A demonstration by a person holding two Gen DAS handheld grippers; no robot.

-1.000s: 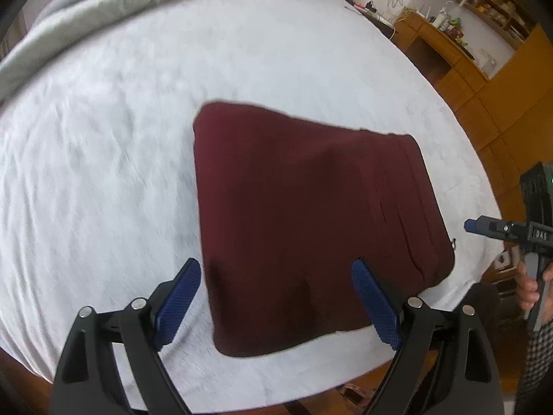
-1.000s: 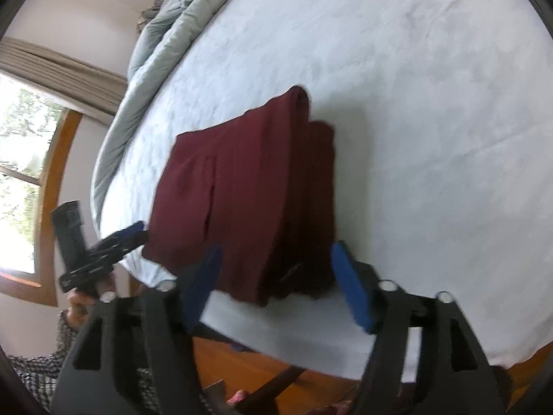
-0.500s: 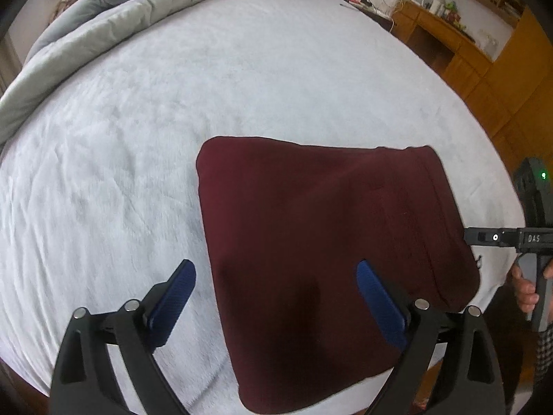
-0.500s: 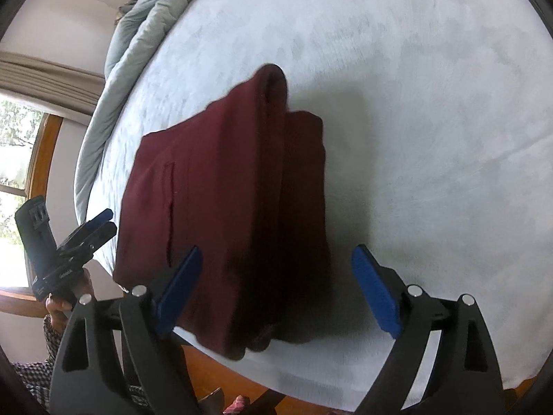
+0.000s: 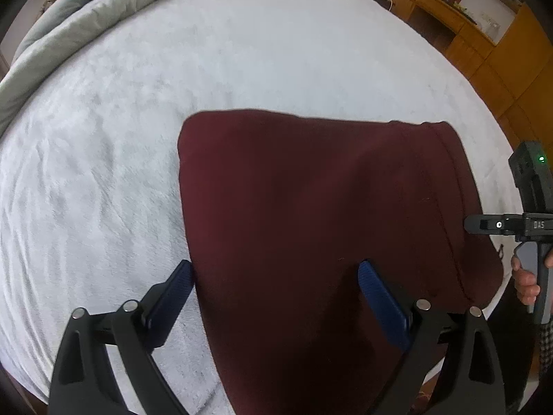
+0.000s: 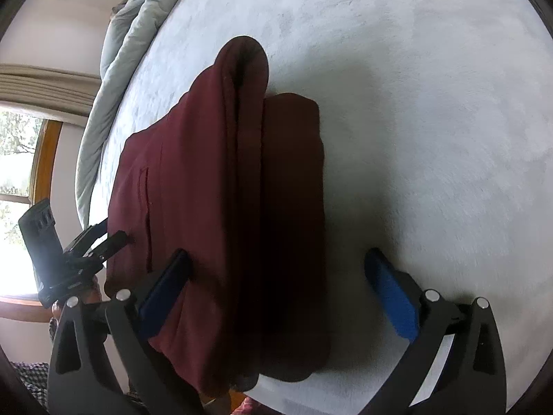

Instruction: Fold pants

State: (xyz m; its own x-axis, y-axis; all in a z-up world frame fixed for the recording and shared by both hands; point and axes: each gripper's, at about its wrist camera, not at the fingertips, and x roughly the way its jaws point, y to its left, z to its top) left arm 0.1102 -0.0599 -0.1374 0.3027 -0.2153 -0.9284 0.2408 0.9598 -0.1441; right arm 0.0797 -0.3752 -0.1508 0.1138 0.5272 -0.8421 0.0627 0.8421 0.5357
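Grippers hover low over folded maroon pants (image 5: pixel 321 214) on a white bed (image 5: pixel 242 52). Left gripper (image 5: pixel 276 287) is wide open and holds nothing, its fingers straddling the pants' near left edge. Right gripper (image 6: pixel 280 276) is also wide open and empty, spanning the stacked side layers, likely to check or tidy the fold. The pants lie near the bed's edge, long axis running away from the right camera. A grey quilt (image 5: pixel 86 10) is bunched at the far end.

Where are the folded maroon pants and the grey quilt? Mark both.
folded maroon pants (image 5: pixel 311 214): left wrist view, middle of the top layer.
grey quilt (image 5: pixel 90 17): left wrist view, bunched folds at the bed's far edge.
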